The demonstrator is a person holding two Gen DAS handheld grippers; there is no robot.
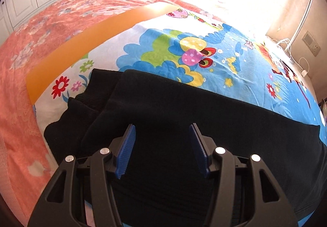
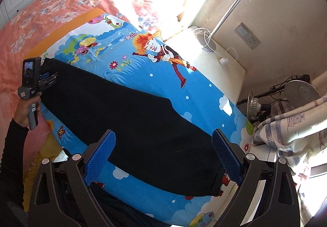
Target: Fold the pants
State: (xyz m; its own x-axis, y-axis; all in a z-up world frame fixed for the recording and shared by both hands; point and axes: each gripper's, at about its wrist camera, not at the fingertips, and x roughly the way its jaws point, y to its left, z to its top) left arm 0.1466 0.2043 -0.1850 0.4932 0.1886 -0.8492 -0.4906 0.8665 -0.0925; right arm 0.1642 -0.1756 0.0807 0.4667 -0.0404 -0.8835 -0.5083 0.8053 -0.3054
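Observation:
Black pants (image 2: 130, 116) lie stretched out long on a blue cartoon-print sheet (image 2: 147, 75), one leg laid over the other. In the left wrist view the pants (image 1: 163, 108) fill the lower half, with the waist end at the left. My left gripper (image 1: 162, 129) is open and empty, just above the cloth near the waist end; it also shows in the right wrist view (image 2: 50, 78), held in a hand. My right gripper (image 2: 163, 137) is wide open and empty above the pants near the cuff end (image 2: 206, 184).
The sheet lies on a bed with a pink floral cover (image 1: 40, 28) and an orange strip (image 1: 85, 43). A white bedside surface (image 2: 214, 59) with cables and a lamp pole (image 2: 229, 10) stands at the right. A striped cloth (image 2: 290, 128) hangs at the far right.

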